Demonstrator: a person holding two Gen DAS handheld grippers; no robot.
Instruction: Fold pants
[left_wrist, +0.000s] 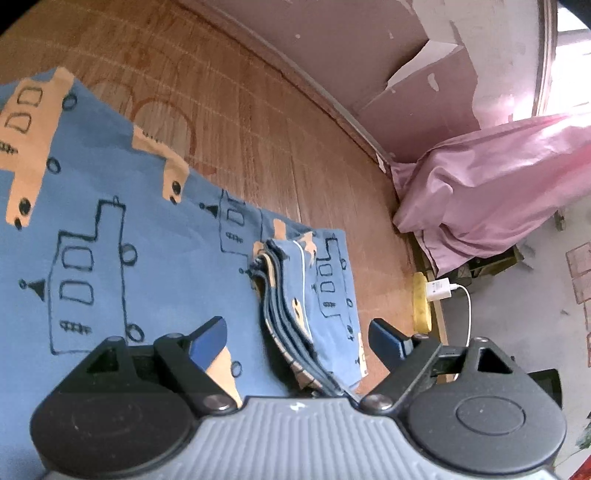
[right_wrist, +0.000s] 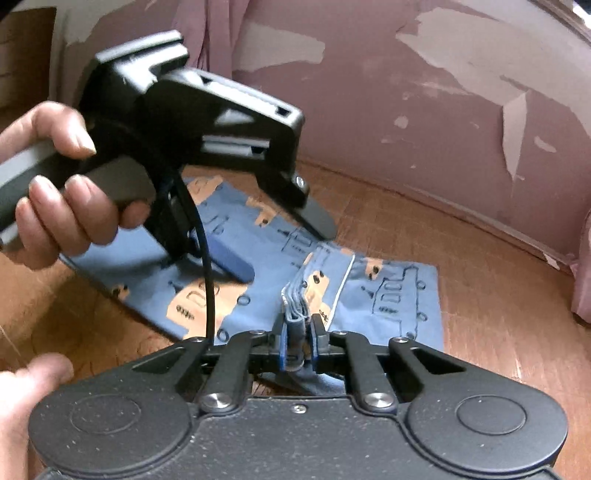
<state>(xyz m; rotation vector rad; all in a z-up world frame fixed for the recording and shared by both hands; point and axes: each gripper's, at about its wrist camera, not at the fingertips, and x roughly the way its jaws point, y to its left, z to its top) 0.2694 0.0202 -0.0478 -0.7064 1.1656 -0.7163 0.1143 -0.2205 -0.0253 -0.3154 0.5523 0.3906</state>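
**Trainer:** Pants (right_wrist: 258, 295) lay flat on the wooden table (right_wrist: 498, 280) in front of you, blue with orange and outlined house prints, with a bunched stack of hem edges (right_wrist: 295, 295) standing up near the middle. Your right gripper (right_wrist: 296, 343) was pinched narrow on that stack, layers squeezed between its blue pads.

**Operator:** And my left one?

**Trainer:** Your left gripper (left_wrist: 297, 334) was spread wide and held nothing. In its own view the stacked edges ran up toward twelve o'clock between the fingers, touching neither pad. In the right wrist view it hung over the cloth at about ten o'clock from the pinch, your hand (right_wrist: 62, 184) wrapped round its handle.

**Operator:** How should I have handled the fold?

**Trainer:** I judged that you had every layer caught, though I could not count them. You needed to keep the pinch low and level, so that no layer slipped. The free gripper would have served best pressing down the flat panel (left_wrist: 92, 229) at nine o'clock, to hold the crease. A fast lift risked dragging the whole garment toward the table's edge by the charger (left_wrist: 437, 288).
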